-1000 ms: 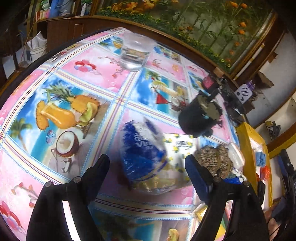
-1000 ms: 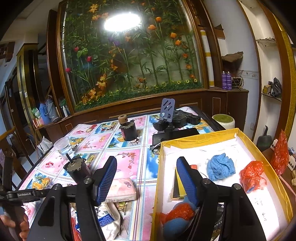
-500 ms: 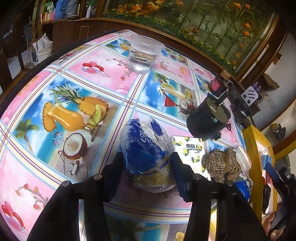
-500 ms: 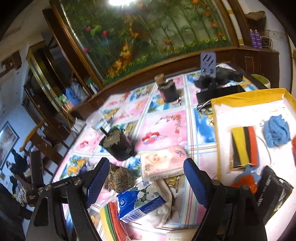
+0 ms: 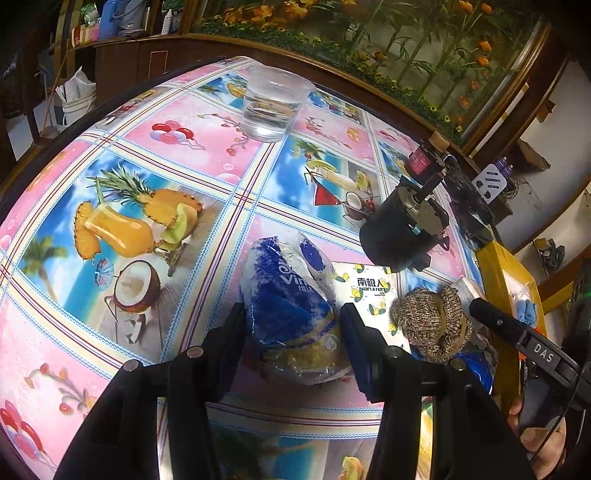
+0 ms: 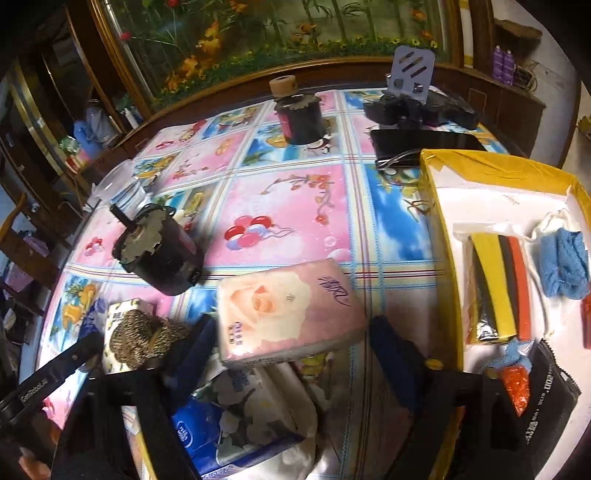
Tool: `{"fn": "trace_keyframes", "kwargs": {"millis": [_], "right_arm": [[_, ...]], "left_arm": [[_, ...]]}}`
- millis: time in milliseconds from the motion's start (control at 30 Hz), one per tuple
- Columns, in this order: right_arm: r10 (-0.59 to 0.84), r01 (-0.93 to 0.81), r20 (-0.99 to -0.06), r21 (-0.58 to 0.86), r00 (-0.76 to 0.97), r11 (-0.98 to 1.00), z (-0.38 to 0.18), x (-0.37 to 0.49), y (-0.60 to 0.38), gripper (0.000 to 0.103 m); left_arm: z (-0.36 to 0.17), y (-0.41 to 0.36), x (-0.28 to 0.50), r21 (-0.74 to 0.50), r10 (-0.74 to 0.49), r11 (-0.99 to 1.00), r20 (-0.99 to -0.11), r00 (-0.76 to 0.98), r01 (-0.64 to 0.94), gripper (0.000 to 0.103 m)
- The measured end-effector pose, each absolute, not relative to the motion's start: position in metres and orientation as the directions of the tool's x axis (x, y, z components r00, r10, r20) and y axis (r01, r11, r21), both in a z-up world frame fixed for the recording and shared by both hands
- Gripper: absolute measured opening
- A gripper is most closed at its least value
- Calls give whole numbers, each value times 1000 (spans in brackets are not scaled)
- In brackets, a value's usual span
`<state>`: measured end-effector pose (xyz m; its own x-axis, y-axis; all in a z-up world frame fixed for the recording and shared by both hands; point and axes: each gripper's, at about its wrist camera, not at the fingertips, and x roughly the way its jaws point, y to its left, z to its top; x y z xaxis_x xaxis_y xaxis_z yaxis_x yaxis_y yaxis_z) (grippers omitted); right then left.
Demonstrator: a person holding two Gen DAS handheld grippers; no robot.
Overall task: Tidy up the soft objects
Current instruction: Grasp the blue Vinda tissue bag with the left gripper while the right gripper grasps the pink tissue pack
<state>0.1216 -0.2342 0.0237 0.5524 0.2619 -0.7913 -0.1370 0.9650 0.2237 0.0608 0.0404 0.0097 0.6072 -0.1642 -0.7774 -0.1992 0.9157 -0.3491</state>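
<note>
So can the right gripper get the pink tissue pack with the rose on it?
Probably yes. The right gripper is open, and the pink tissue pack lies on top of the pile with its near end already between the fingers. Nothing covers it, and the black motor sits off to the side.

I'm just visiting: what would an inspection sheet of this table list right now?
Surface: fruit-print tablecloth.
Job's things: blue tissue pack, pink tissue pack, knitted bundle, yellow-rimmed box holding blue cloth.
Clutter: two black motors, water cup, phone stand.
Grippers: left gripper closed on the blue tissue pack; right gripper open around the pink pack.
Cables: thin wire by the box.
Surroundings: flower mural, wooden cabinets.
</note>
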Motion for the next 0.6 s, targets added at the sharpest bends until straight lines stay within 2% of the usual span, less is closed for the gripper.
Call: {"fn": "trace_keyframes", "kwargs": {"millis": [167, 267, 600], "right_arm": [[358, -177, -708, 319, 609, 931, 40, 110, -241, 79], [364, -207, -655, 307, 662, 929, 52, 100, -240, 79], [412, -264, -586, 324, 698, 909, 64, 86, -238, 79]], "left_arm": [[13, 38, 59, -350, -164, 917, -769, 618, -192, 50], [17, 37, 58, -356, -170, 917, -755, 633, -178, 50], [35, 22, 49, -310, -141, 943, -695, 705, -117, 50]]}}
